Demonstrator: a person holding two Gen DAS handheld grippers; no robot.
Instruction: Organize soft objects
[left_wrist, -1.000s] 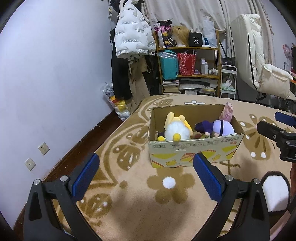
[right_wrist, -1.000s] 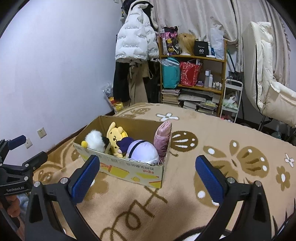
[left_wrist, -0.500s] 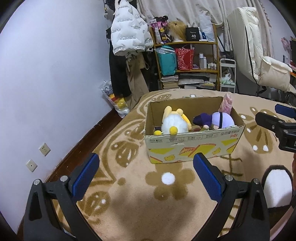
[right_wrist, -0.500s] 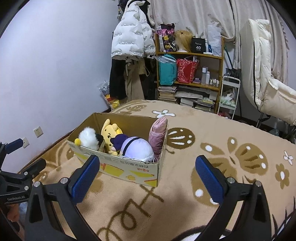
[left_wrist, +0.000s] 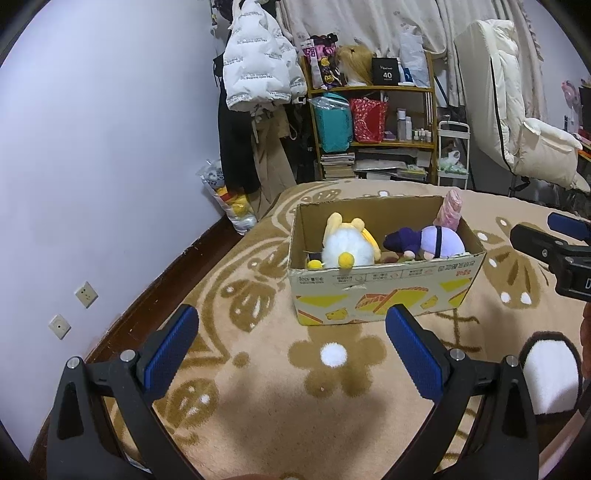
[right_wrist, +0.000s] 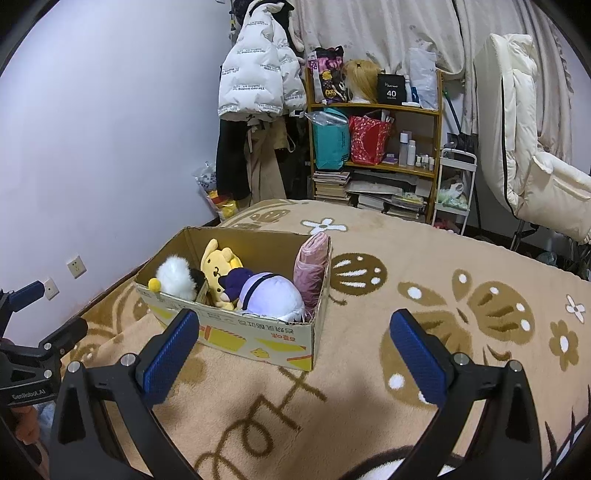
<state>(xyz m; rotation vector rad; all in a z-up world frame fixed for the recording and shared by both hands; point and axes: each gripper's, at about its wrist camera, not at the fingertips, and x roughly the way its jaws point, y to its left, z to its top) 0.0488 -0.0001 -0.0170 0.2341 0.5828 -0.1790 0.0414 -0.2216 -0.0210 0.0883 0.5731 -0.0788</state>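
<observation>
A cardboard box (left_wrist: 384, 291) stands on a beige patterned blanket (left_wrist: 258, 387) and holds several soft toys: a white fluffy one (left_wrist: 347, 247), a yellow dog (right_wrist: 218, 264), a purple and lilac plush (left_wrist: 439, 240) and a pink roll (left_wrist: 448, 210). The box also shows in the right wrist view (right_wrist: 240, 336). My left gripper (left_wrist: 291, 354) is open and empty, short of the box. My right gripper (right_wrist: 295, 354) is open and empty, over the blanket beside the box's right corner. It shows at the right edge of the left wrist view (left_wrist: 554, 243).
A white and brown soft item (left_wrist: 550, 373) lies on the blanket at the lower right. Behind stand a wooden shelf (right_wrist: 376, 155) with bags and books, hanging coats (right_wrist: 258, 85), a white trolley (right_wrist: 452, 184) and a cream recliner (right_wrist: 532, 155). The wall (left_wrist: 92, 166) is close on the left.
Both grippers have drawn back and risen a little, so the box sits slightly farther and higher in both views. Both stay open and empty.
</observation>
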